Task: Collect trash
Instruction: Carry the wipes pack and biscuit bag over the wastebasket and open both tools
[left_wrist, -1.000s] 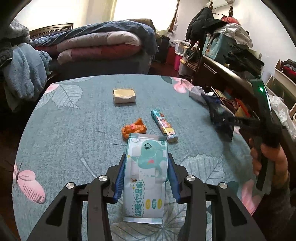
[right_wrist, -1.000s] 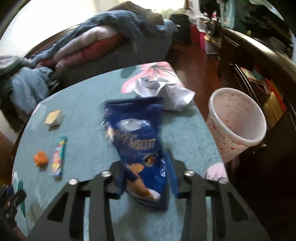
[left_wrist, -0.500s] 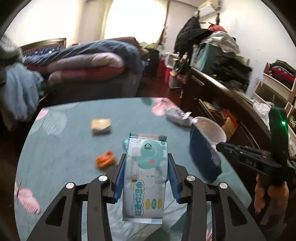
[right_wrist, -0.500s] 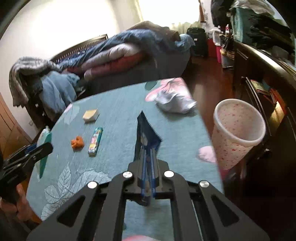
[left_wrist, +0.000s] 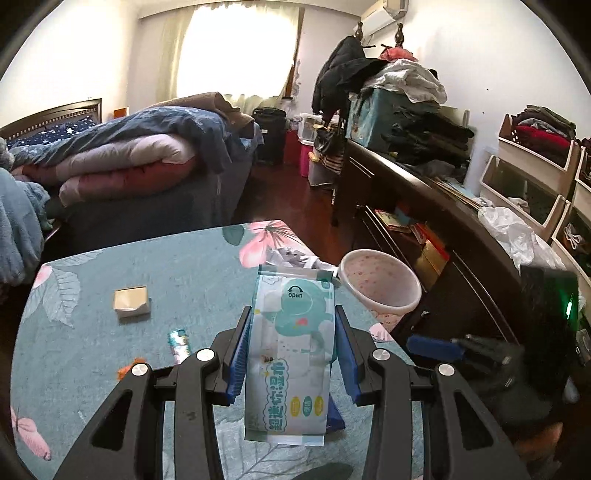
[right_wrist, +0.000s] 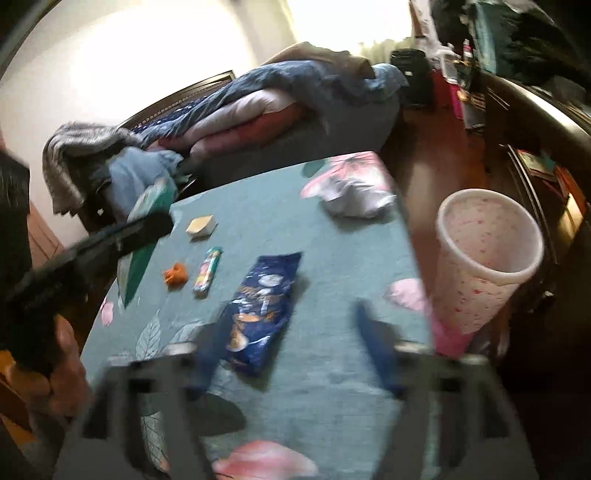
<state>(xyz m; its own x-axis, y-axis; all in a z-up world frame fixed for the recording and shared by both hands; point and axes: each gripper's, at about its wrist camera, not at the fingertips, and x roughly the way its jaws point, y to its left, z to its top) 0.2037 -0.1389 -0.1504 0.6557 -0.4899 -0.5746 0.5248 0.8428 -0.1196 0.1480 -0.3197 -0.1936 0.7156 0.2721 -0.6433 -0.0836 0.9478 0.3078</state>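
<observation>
My left gripper is shut on a white and teal wet-wipe pack and holds it above the teal table. It shows in the right wrist view at the left. My right gripper is open and blurred. A blue snack bag lies flat on the table between its fingers, apart from them. The pink speckled bin stands off the table's right edge, also in the left wrist view. On the table lie an orange scrap, a candy tube, a tan box and crumpled white paper.
A bed piled with quilts stands behind the table. A dark dresser with clothes and boxes runs along the right, close to the bin. The right gripper shows at the right of the left wrist view.
My right gripper has opened and the blue snack bag has dropped flat onto the table. My left gripper has lifted the wipe pack higher and swung toward the bin.
</observation>
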